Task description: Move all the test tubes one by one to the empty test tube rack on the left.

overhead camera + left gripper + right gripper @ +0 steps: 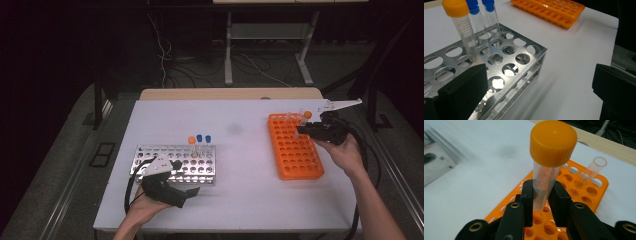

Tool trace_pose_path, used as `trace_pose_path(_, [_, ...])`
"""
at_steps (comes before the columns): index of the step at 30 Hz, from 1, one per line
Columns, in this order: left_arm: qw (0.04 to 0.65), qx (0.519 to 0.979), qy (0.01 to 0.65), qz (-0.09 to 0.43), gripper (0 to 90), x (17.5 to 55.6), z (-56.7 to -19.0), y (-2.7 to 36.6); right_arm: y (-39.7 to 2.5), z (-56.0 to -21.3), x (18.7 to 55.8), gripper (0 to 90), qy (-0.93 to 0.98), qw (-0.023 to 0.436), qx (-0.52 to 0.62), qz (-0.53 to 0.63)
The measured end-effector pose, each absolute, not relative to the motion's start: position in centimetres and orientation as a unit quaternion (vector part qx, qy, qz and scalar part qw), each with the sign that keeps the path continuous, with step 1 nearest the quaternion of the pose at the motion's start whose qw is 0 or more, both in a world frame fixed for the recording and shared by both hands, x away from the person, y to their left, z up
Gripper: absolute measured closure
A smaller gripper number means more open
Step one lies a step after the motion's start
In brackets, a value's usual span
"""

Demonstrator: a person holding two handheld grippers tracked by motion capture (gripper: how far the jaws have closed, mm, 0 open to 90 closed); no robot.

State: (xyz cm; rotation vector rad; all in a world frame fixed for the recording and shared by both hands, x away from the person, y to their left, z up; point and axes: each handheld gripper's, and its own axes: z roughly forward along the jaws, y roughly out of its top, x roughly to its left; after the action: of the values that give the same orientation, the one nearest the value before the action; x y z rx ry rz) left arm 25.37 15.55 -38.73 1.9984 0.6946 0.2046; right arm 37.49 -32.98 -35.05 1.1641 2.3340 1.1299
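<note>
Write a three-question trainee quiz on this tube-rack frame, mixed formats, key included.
1. True or false: the right tool is shut on an orange-capped tube above the orange rack.
2. How many blue-capped tubes stand in the metal rack?
3. The left tool is: A) holding a tube, B) open beside the metal rack, C) over the orange rack.

Key: 1 true; 2 two; 3 B.
</note>
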Motion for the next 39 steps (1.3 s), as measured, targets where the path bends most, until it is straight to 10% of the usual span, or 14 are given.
trace_pose_path(39, [0.476,0.840,0.248,0.077,0.2,25.8,-35.3,14.1,-24.0,-30.5,29.5,74.1,0.877,0.074,0.238,0.411])
